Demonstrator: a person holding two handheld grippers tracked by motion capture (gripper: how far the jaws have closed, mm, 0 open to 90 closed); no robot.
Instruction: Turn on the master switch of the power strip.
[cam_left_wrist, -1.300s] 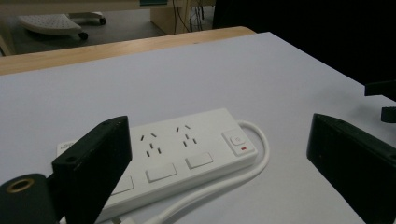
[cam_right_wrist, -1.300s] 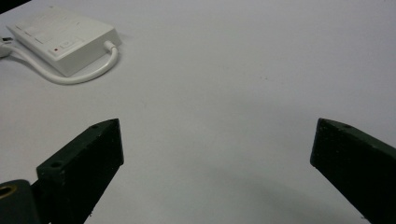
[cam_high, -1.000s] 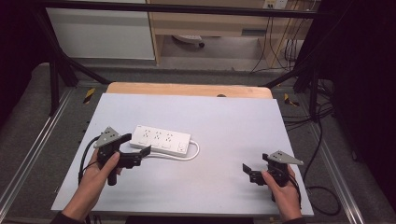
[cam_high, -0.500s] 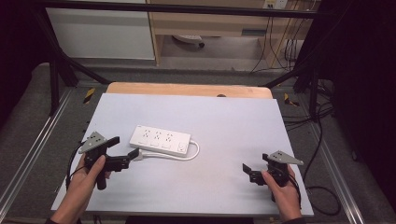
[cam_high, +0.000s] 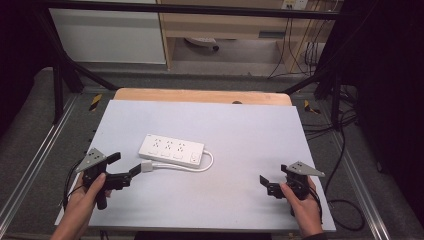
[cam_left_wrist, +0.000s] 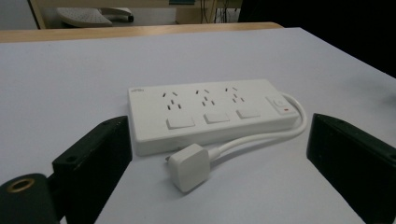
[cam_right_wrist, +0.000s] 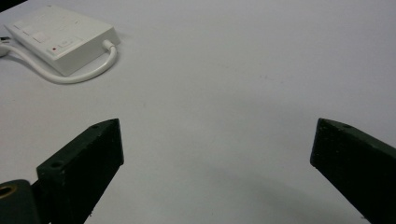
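We are holding the left claw apart at the plug; closing off-centre may be pushing it away.

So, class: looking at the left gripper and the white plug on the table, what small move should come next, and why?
Probably ease the left gripper forward until its open jaws straddle the plug, then close. The plug lies loose on the table just ahead of the jaws, beside the power strip, its cable looping back to the strip.
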